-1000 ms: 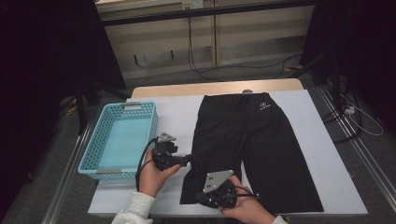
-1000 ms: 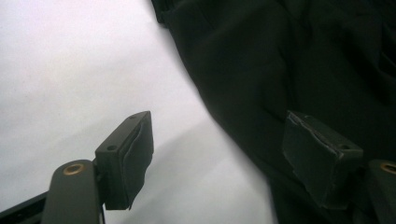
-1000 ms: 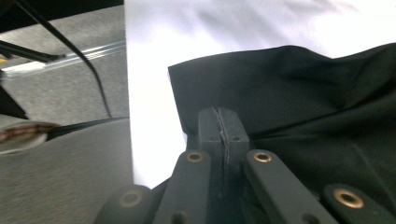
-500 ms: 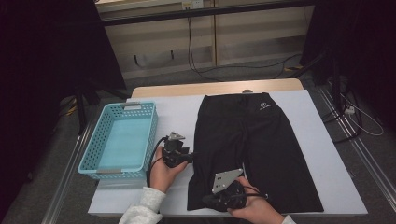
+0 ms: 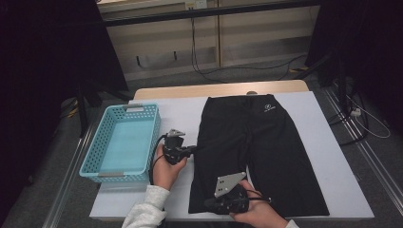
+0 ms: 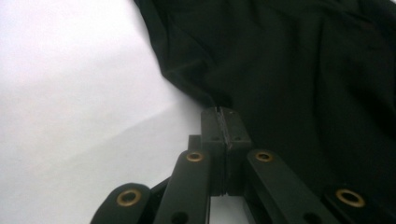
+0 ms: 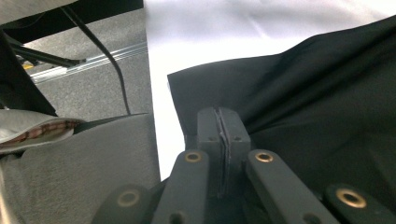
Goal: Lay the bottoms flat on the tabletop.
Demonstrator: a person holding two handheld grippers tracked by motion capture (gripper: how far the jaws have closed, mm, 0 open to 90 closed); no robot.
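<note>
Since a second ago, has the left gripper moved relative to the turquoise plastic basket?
Yes. The left gripper has shifted away from the turquoise basket toward the black shorts, its jaws just closing on their edge.

In the high view the near hem of the black fabric shorts [image 5: 266, 156] is partly covered by the right-hand black two-jaw gripper [image 5: 209, 204] and its hand. The person's grey sleeve [image 5: 145, 211] is cut off by the bottom edge. In the left gripper view, whether cloth lies between the closed pads is too dark to tell.
</note>
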